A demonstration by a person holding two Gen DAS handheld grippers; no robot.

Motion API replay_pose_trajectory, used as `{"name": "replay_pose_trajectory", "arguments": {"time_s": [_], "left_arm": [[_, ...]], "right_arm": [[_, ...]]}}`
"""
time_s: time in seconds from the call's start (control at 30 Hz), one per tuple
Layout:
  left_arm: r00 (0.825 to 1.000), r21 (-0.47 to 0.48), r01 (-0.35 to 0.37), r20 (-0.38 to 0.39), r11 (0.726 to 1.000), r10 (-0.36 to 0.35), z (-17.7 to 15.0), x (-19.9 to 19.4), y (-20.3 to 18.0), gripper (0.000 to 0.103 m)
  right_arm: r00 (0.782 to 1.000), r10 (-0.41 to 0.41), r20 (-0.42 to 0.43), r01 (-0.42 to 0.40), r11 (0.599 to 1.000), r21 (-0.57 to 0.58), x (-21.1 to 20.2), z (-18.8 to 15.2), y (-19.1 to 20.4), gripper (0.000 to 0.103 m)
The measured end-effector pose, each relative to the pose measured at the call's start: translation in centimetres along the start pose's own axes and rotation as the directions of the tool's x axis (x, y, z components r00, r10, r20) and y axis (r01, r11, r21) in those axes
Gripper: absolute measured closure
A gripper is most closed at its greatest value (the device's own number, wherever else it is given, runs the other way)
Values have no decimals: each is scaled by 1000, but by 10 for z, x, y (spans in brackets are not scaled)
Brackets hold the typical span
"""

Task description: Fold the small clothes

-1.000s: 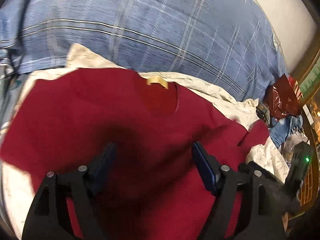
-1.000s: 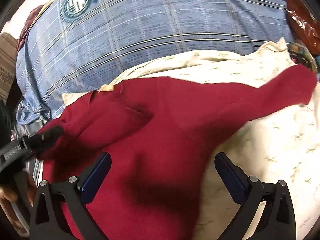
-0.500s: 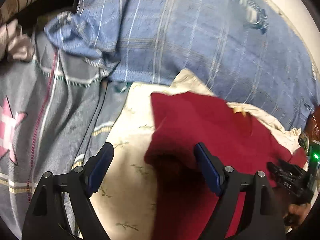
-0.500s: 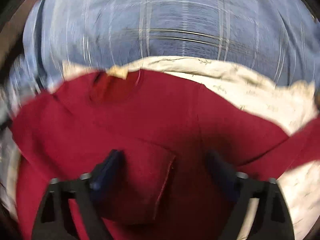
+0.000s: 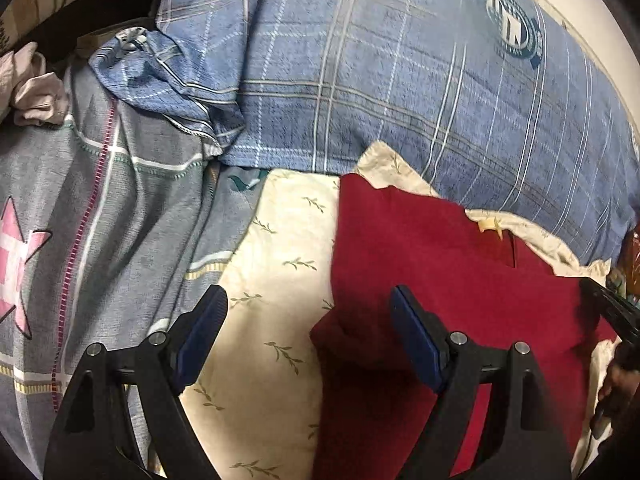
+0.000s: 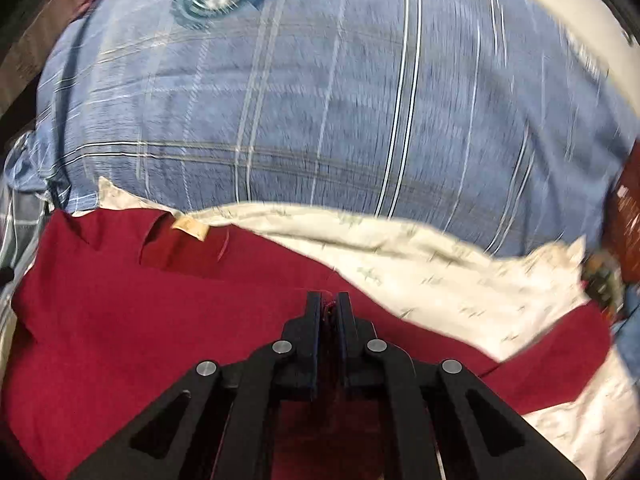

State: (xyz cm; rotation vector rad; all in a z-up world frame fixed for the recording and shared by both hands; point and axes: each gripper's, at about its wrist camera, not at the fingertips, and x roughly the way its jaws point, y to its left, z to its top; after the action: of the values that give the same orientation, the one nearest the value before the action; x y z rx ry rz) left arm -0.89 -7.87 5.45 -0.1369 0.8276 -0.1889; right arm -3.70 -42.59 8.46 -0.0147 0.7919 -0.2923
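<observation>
Lying spread on a cream cloth [image 5: 280, 248] printed with small green sprigs, the dark red garment [image 5: 420, 248] is sitting on the bed with its neck opening and tan label [image 6: 190, 227] turned toward a big blue plaid pillow [image 5: 400, 80] that bears a round crest. The left gripper [image 5: 308, 316] is hanging above the garment's left border with its jaws standing wide apart: one blue pad [image 5: 202, 326] is over the bare cream cloth, the other is over the red fabric, and a folded red edge is lying in the gap between them; neither pad is pressing on it. The right gripper [image 6: 329, 312] is pinching a ridge of the red fabric near the middle of the garment, its jaws having just been closing until they are nearly pressed together, with a thin sliver of red cloth showing between the dark fingers [image 6: 314, 320]. From the right wrist view, which is somewhat blurred, a red sleeve is trailing off to the right across the cream cloth. Beside the cream cloth on the left, a grey checked sheet [image 5: 100, 240] with a pink star is covering the bed, and a crumpled blue plaid piece [image 5: 160, 84] is bunching against the pillow. At the right rim of the left wrist view, part of the other gripper's black frame and a hand are just showing
</observation>
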Motion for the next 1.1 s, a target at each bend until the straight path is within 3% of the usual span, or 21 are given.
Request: {"name": "replay_pose_trajectory", "arguments": {"time_s": [0.03, 0.1, 0.13, 0.2, 0.23, 0.3, 0.4, 0.5, 0.83, 1.1], "left_arm": [[1000, 11, 2, -13, 1000, -2, -1, 4, -3, 20], [1000, 33, -2, -23, 999, 2, -2, 8, -9, 20], [1000, 49, -15, -25, 999, 16, -3, 10, -12, 20], [998, 80, -58, -36, 995, 61, -4, 17, -17, 20], [996, 89, -72, -43, 993, 76, -4, 21, -19, 20], [995, 96, -85, -51, 992, 90, -5, 25, -21, 20], [993, 114, -102, -43, 988, 108, -5, 27, -23, 19], [992, 135, -116, -40, 984, 122, -6, 29, -26, 19], [991, 144, -120, -40, 982, 127, -5, 30, -27, 19], [991, 159, -126, -30, 979, 133, -5, 28, -29, 19]], "right_arm": [[1000, -9, -22, 9, 1000, 8, 8, -3, -2, 89], [997, -10, -78, 13, 999, 36, 13, -9, -9, 73], [998, 8, -70, -3, 998, 67, 7, -10, -13, 69], [999, 30, -15, -28, 994, 109, -12, -13, -16, 45], [999, 48, 8, -49, 993, 107, -19, -14, -12, 41], [993, 119, 8, -119, 992, 50, -25, -18, 4, 41], [984, 171, -55, -171, 985, -4, -6, -21, 25, 45], [979, 152, -139, -155, 988, -5, 23, -30, 36, 45], [986, 153, -67, -151, 988, 35, -12, -26, 27, 42], [991, 97, -95, -94, 995, 29, 8, -37, 30, 42]]}}
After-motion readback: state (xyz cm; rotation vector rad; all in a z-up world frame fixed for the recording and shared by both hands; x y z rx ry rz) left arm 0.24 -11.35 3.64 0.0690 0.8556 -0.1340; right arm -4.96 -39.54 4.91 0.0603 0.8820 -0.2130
